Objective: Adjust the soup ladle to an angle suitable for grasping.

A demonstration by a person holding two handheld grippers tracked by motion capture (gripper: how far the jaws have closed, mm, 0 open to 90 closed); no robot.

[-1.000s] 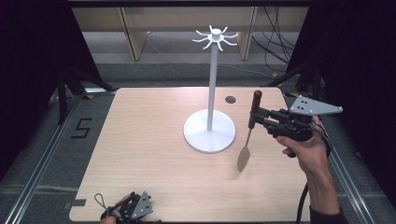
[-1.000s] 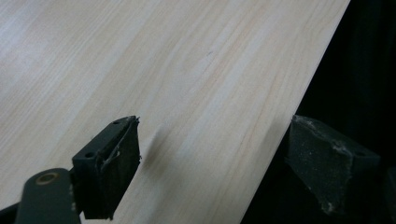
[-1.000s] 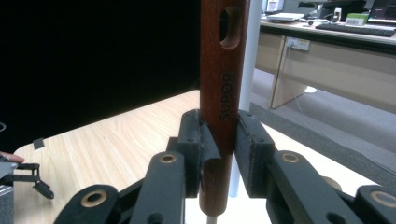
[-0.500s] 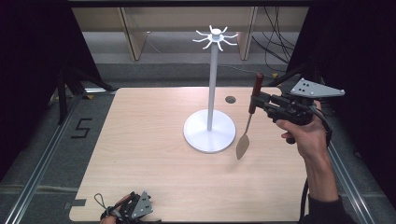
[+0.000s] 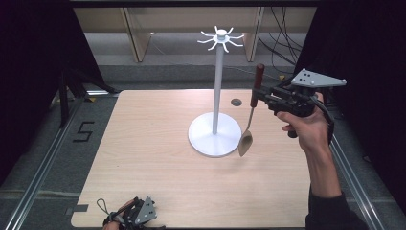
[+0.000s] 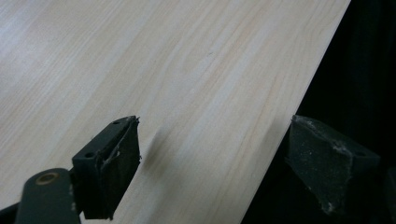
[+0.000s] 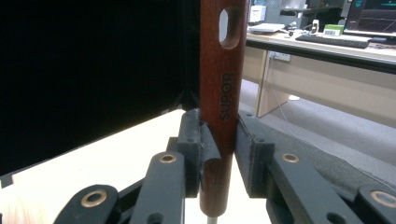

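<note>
One broad wooden table (image 5: 158,158) carries everything, pale and bare apart from a small dark disc (image 5: 236,102) near its far edge. Standing a little right of its centre is the white rack (image 5: 218,96), a heavy-looking round base with a thin upright post that ends in a crown of short hooks. The base looks wide enough to stay put under a light nudge, though the post is slender and would likely sway if bumped.

Next in size is the right gripper (image 5: 261,98), held in the air just to the right of the post, its jaws clamped on the spoon (image 5: 250,122). The spoon hangs close to upright, wooden handle on top, thin metal neck and bowl pointing down, the bowl hovering above the edge of the rack's base without clearly touching it. In the right gripper view the pads pinch the lower part of the handle (image 7: 223,93), well under the hanging hole (image 7: 229,28).

The spoon should be light and stiff. Its varnished handle looks smooth, so it could pivot between the pads; the grip low on the wood leaves the hole free for a hook, which seems the right place to hold.

The left gripper (image 5: 131,215) rests at the table's near edge, jaws spread wide and empty.
</note>
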